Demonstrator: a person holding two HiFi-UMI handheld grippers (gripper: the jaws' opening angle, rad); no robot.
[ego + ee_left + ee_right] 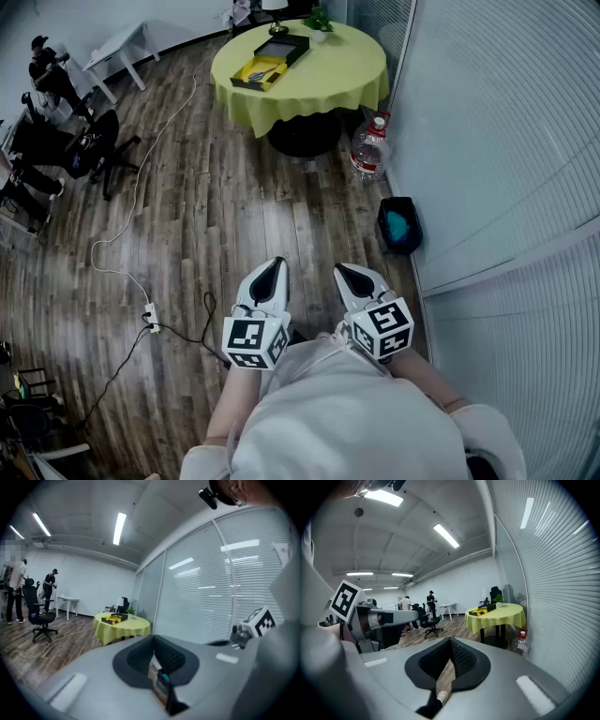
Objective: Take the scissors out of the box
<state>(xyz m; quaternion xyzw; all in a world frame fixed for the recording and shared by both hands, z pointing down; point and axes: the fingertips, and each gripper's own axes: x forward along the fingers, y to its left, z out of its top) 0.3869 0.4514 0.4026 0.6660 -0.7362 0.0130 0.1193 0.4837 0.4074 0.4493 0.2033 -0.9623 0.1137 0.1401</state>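
Box lying diagonal on far table; scissors too small to tell. Left gripper, right gripper hanging closed, empty.

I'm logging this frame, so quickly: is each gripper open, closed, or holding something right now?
Left grey two-jaw gripper: closed, holding nothing.
Right grey two-jaw gripper: closed, holding nothing.

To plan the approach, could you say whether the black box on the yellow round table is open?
Open: the black box on the yellow round table shows its yellow inside from above.
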